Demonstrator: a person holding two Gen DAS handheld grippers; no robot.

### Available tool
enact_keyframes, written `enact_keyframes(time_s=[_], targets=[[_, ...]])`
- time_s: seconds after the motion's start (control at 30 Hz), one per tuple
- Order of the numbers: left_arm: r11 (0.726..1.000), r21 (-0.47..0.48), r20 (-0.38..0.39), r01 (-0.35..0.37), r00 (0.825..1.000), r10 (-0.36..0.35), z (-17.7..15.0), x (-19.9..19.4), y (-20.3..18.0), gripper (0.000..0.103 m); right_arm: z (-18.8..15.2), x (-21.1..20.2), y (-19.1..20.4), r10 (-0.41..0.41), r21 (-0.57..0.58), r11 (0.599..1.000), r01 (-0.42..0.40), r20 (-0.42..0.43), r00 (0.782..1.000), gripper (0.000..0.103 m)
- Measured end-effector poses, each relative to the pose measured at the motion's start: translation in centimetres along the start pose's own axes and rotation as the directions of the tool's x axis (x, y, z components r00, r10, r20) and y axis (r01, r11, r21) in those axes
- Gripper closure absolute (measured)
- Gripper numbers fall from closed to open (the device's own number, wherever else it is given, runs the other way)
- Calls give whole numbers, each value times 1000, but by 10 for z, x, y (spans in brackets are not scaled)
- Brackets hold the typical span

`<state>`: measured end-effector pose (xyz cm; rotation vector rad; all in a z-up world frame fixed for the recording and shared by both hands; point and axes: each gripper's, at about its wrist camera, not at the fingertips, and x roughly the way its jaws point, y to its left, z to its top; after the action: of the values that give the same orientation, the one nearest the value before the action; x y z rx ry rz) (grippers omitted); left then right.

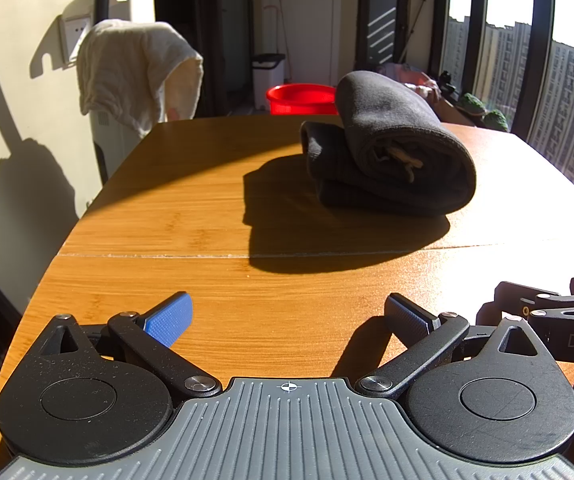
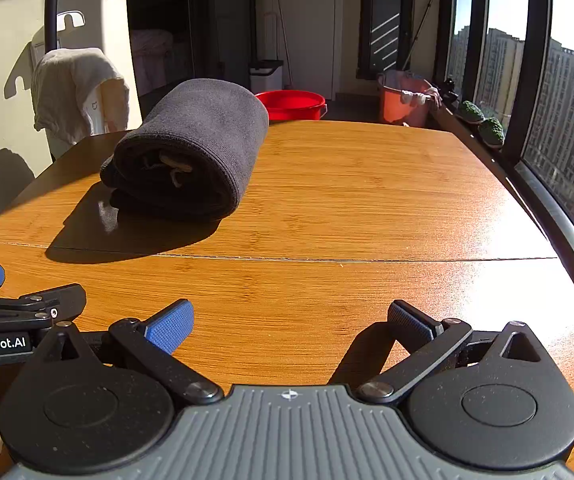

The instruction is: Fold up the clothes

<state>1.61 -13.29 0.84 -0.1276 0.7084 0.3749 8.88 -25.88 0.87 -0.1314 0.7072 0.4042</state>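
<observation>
The dark garment (image 1: 391, 152) lies folded into a thick bundle on the surface (image 1: 207, 240), beyond the seam line and well apart from both grippers. The left gripper (image 1: 289, 320) and right gripper (image 2: 291, 326) sit side by side on the near side of that seam, fingers spread and empty. The fold looks done. The risk: its rounded top layer sits loose on the bundle and could roll open if nudged.
</observation>
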Motion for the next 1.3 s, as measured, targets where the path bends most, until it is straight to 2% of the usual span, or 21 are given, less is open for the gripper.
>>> enact_keyframes(time_s=[1.3], targets=[[1000, 0, -1, -1, 1000, 1, 0, 0, 0, 0, 1, 1, 3, 3, -2, 1000, -3, 0, 1000, 0]])
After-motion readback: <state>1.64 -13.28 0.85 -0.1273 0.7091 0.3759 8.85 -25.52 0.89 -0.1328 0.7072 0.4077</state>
